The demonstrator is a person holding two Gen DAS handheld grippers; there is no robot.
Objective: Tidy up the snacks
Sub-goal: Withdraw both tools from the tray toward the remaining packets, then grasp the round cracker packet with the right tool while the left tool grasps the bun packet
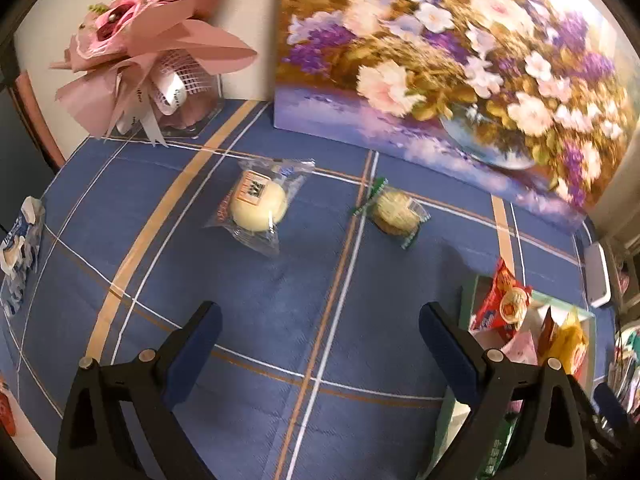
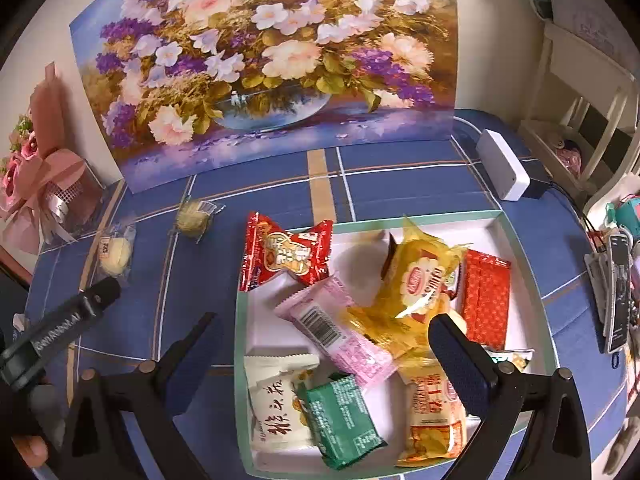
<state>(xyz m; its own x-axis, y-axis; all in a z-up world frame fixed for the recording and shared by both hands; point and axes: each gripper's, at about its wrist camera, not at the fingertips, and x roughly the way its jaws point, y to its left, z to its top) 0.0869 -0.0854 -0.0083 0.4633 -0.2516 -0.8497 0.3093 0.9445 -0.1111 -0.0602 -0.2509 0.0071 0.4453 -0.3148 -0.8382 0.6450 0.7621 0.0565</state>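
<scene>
The left wrist view looks down and forward over the blue plaid tablecloth (image 1: 256,320) toward the flower painting (image 1: 460,60) at upper right. The right wrist view sits close above the snack tray (image 2: 524,248), facing the same painting (image 2: 264,60) squarely. Both share the wrapped pale bun (image 1: 259,205) (image 2: 116,257).

A blue tablecloth (image 2: 400,176) with white and tan grid lines covers the table. A large flower painting (image 2: 264,60) stands upright at the table's rear, against a pale wall (image 1: 244,40). At the left rear corner, a pink wrapped bouquet (image 1: 148,40) sits just beside the painting. A white rectangular box (image 2: 502,164) lies at the right rear edge. White wooden shelving (image 2: 580,92) stands beyond the table, right. Lighting is warm and indoor.
</scene>
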